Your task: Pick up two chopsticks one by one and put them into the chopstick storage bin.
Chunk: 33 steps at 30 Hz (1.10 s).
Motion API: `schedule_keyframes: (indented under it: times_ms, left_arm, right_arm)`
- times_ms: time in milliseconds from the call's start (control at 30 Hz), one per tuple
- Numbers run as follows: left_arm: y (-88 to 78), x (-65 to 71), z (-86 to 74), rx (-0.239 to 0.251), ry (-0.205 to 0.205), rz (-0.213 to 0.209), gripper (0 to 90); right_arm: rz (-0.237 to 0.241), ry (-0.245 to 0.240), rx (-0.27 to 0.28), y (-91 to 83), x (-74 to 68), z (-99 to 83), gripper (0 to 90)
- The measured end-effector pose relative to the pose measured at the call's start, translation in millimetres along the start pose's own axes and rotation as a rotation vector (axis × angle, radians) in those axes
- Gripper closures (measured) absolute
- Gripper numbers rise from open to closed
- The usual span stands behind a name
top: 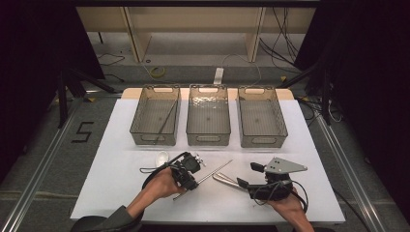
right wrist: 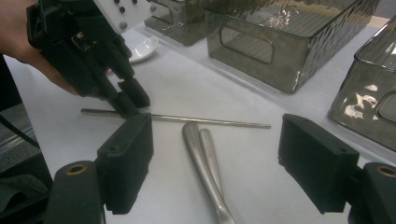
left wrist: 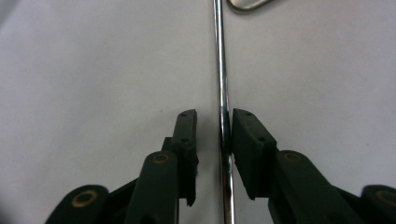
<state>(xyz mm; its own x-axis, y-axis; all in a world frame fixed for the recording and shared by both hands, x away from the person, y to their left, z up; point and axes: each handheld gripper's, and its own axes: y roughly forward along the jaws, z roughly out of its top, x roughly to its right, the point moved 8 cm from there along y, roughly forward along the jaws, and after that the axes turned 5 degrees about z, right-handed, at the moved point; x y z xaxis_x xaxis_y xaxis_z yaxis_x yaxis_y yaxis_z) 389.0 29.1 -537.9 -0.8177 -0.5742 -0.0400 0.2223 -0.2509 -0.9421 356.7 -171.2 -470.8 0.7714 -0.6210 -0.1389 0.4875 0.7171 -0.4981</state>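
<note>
A thin metal rod (top: pixel 215 170) lies slantwise on the white table, in front of the bins. My left gripper (top: pixel 190 185) points down over its near part. In the left gripper view the rod (left wrist: pixel 219 56) runs up between the jaws of my left gripper (left wrist: pixel 214 114). The right pad (left wrist: pixel 247 140) is against it and a gap remains at the left pad. Two metal utensil handles (right wrist: pixel 201 154) lie side by side just beyond the rod (right wrist: pixel 210 121). My right gripper (right wrist: pixel 215 122) stands wide open above them, holding nothing, and also shows in the high view (top: pixel 248 175).
Three clear grey bins stand in a row at the back: left (top: pixel 152 138), middle (top: pixel 208 139), right (top: pixel 263 140). The left one holds another thin rod (top: pixel 167 121). A small white spoon (top: pixel 162 157) lies beside my left hand.
</note>
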Motion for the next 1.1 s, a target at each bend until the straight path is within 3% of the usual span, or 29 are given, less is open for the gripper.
schedule_keyframes:
  times_ms: [400,800,1100]
  left_arm:
    - [0.4,-0.7,-0.1,0.001,0.017,0.011,83.0]
    - [0.1,-0.6,-0.4,0.015,0.018,0.005,84.4]
    - [-8.5,-7.4,3.2,0.061,0.013,0.007,84.6]
  right_arm:
    - [-0.002,-0.001,-0.007,0.7,-0.2,-0.7,27.3]
    - [-0.001,-0.003,-0.010,0.9,-0.6,-0.9,27.3]
    - [-0.002,-0.004,-0.010,0.9,-0.2,-1.0,27.5]
